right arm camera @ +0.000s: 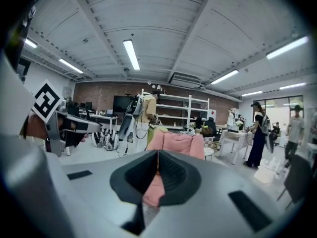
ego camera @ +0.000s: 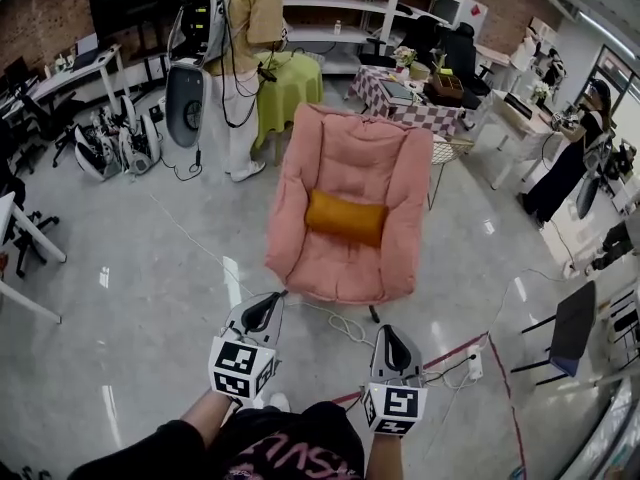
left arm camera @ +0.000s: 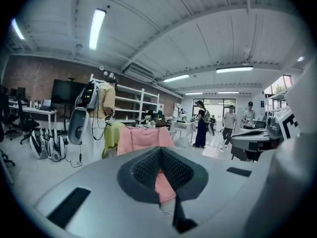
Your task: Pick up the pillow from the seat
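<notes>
The orange pillow [ego camera: 345,217] lies in the pink chair [ego camera: 345,148]; left gripper [ego camera: 264,314] and right gripper [ego camera: 391,347] fingers pinched together, empty.

The pillow [ego camera: 345,217] is plain mustard orange and the seat [ego camera: 345,153] is salmon pink. The floor [ego camera: 150,268] is glossy pale grey. One cloth [ego camera: 425,118] is pink-and-white check, another cloth [ego camera: 292,86] is lime green. The brick wall [ego camera: 55,13] is red-brown. The left tongs [ego camera: 275,300] and right tongs [ego camera: 388,332] are light grey with black pads and black-and-white square markers.
</notes>
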Demonstrator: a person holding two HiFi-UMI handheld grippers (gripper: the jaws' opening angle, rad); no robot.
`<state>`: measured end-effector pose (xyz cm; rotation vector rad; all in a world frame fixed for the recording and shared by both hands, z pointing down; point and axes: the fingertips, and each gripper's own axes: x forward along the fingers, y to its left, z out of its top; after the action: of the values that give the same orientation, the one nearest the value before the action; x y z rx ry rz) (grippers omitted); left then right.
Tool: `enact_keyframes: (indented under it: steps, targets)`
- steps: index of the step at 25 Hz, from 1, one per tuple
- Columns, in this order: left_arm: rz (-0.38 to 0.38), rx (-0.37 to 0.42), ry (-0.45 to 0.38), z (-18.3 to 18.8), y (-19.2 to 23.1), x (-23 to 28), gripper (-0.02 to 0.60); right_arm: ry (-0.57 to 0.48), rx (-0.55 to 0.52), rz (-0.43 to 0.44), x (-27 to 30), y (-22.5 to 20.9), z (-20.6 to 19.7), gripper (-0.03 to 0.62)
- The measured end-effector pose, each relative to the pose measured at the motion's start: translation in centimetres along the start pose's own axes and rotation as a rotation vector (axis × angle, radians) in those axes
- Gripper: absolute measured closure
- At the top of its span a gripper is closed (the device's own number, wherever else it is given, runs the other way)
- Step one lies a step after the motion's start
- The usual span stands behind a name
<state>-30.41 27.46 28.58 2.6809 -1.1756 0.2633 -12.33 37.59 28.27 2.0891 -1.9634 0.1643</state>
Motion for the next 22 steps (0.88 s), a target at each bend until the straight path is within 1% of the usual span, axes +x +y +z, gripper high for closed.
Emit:
enact_keyframes:
  steps: [7,11,15,22]
  targets:
    - [-0.03,0.014,0.007,-0.5,0.0,0.9,0.572,-0.003,0.013,-0.039,0.0,-0.7,-0.2,0.574]
    - [-0.035,0.022,-0.001,-0.5,0.0,1.2,0.572,-0.034,0.059,-0.025,0.2,-0.8,0.1,0.574]
    - [-0.027,0.021,-0.011,0.2,0.3,2.1,0.573,-0.051,0.02,-0.023,1.1,-1.2,1.1,0.574]
    - [-0.01,0.03,-0.014,0.4,0.6,4.0,0.572,-0.049,0.032,-0.006,3.3,-2.3,0.7,0.574]
